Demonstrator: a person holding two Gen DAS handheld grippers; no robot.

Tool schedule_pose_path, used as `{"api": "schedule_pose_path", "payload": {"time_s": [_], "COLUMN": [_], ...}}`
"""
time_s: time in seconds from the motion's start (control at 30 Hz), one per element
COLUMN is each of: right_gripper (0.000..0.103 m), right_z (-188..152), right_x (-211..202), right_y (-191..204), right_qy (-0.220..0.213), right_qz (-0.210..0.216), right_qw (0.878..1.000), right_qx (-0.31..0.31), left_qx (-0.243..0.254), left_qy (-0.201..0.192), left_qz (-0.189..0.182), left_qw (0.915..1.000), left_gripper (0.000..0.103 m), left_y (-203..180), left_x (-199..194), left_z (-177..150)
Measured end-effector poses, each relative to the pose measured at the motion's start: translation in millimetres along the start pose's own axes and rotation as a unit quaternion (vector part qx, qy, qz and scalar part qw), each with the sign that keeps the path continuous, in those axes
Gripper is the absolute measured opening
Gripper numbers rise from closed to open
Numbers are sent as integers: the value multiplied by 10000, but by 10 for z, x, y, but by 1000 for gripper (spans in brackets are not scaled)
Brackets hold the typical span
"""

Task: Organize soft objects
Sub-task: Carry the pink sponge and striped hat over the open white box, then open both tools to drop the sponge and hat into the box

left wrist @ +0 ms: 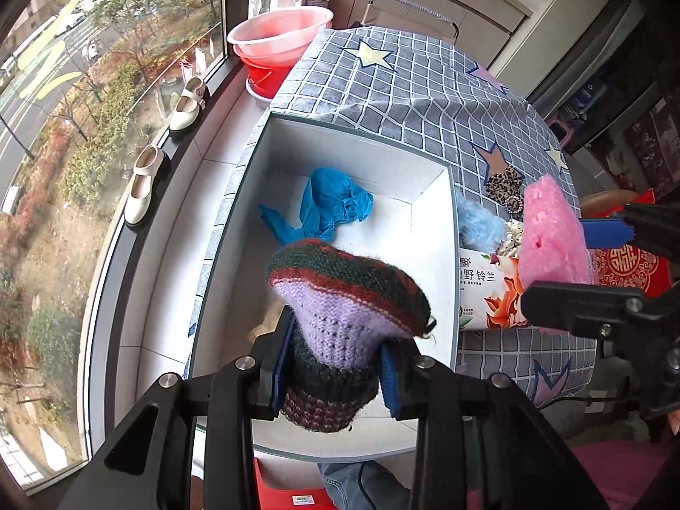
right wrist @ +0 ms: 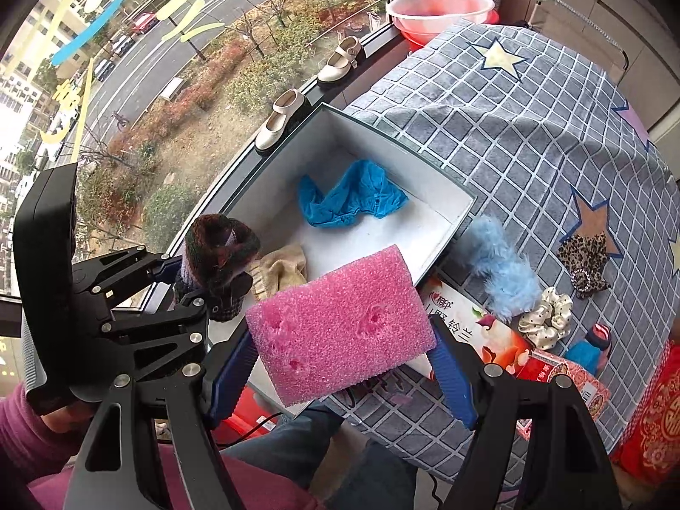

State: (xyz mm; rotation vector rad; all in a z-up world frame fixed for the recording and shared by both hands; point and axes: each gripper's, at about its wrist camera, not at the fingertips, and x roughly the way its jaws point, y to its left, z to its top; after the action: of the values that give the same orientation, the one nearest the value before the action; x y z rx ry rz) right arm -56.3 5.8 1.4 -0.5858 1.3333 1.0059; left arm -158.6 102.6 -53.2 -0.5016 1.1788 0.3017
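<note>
Right wrist view showed your right gripper (right wrist: 344, 365) clamping the pink sponge (right wrist: 340, 327) over the white box (right wrist: 446, 212) rim, left gripper (left wrist: 335, 365) clenching the knitted sock (left wrist: 344, 297) above the box, so letting go early risked the sponge falling outside.

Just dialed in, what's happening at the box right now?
A person is sorting soft things into the white box. The left gripper is clamped on a knitted striped piece over the box; the right gripper grips a pink sponge at its near corner. A blue cloth and beige cloth already lie inside.
</note>
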Motion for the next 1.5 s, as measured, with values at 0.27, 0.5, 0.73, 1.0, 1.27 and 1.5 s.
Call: {"api": "schedule_pose_path", "payload": {"time_s": [0.27, 0.5, 0.73, 1.0, 1.27, 1.5], "right_gripper": [78, 78, 78, 78, 77, 78], "right_z": [98, 128, 132, 146, 198, 273], "right_x": [46, 63, 67, 91, 127, 221], "right_y": [83, 105, 103, 54, 3, 37], "right_qy": [55, 86, 83, 82, 11, 64], "right_qz": [-19, -34, -30, -11, -141, -103], "right_qw": [9998, 9996, 9996, 9998, 9998, 9997], "right_qx": [-190, -253, -250, -164, -159, -214], "left_qx": [-98, -157, -161, -219, -339, -353], "left_qy": [24, 22, 25, 53, 95, 143], "left_qz": [-8, -16, -16, 44, 147, 171], "left_qw": [9999, 9999, 9999, 9997, 9993, 9991], "left_gripper": [37, 37, 37, 37, 38, 38], "left_y": [42, 60, 77, 123, 194, 175], "left_x": [30, 39, 43, 75, 126, 179], "left_z": [-32, -29, -34, -66, -64, -61]}}
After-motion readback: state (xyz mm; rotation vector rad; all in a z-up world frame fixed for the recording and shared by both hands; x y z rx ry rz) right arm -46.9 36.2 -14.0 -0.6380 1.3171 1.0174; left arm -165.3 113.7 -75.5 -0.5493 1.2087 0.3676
